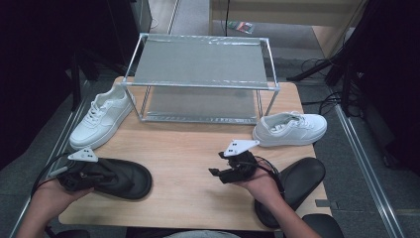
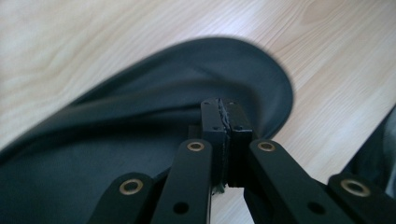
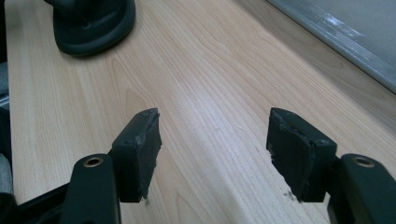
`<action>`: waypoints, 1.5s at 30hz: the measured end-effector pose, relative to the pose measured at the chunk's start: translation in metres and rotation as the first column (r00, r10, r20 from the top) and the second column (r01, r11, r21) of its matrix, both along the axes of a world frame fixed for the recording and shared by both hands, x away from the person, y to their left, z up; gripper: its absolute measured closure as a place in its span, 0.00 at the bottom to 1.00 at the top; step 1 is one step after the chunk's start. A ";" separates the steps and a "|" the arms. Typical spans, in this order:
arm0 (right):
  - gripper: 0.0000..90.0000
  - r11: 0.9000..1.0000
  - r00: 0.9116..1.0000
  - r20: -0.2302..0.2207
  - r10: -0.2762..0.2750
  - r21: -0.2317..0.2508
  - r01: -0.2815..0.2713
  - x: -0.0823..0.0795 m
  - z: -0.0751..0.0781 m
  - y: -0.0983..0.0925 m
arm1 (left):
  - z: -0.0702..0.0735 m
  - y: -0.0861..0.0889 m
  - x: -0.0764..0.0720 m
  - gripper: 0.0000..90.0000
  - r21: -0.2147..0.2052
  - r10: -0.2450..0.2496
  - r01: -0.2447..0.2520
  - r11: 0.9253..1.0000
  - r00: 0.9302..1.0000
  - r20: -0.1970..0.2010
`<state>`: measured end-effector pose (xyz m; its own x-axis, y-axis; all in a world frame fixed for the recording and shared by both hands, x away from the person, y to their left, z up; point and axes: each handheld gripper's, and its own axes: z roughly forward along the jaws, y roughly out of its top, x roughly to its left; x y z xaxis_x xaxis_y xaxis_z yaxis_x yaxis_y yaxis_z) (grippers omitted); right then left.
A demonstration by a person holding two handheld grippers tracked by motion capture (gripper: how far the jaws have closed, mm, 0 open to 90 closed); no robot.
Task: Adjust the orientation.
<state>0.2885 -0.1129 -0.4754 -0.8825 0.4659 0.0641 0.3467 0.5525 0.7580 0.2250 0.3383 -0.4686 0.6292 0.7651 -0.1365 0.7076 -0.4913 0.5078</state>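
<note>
Left gripper pinches smooth black slipper.

Black slipper under my left claw: heel end hidden by claw body and hand; whether the pressed-together pads pinched its edge could not be told. Same slipper in left gripper view: outline blurred, cut off at left and bottom edges. Second black slipper: partly covered by my right forearm. Rack: cropped at corner.
</note>
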 end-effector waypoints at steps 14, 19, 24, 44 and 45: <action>0.40 1.000 1.000 0.002 -0.006 -0.005 0.006 0.000 -0.001 0.000 | -0.022 -0.011 0.016 1.00 -0.057 -0.038 0.036 0.998 0.998 -0.047; 0.40 1.000 1.000 0.001 -0.006 -0.009 0.006 -0.002 -0.001 0.000 | -0.024 -0.024 0.022 1.00 -0.075 -0.072 0.069 0.995 0.996 -0.044; 0.40 1.000 1.000 -0.003 -0.010 -0.002 0.010 -0.002 -0.002 -0.002 | -0.024 -0.045 0.028 1.00 -0.076 -0.110 0.106 0.991 0.993 -0.048; 0.41 0.994 0.995 -0.061 -0.077 0.067 0.081 -0.004 -0.002 -0.018 | -0.021 -0.115 0.054 1.00 -0.097 -0.202 0.198 0.975 0.979 -0.036; 0.41 0.994 0.995 -0.058 -0.080 0.065 0.084 -0.004 -0.002 -0.019 | -0.021 -0.122 0.057 1.00 -0.106 -0.215 0.211 0.972 0.976 -0.033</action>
<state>0.2845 -0.1316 -0.4775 -0.8358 0.5293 0.1455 0.4310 0.4687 0.7710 0.2823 0.2164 -0.4892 0.7680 0.5947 -0.2378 0.6148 -0.5806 0.5337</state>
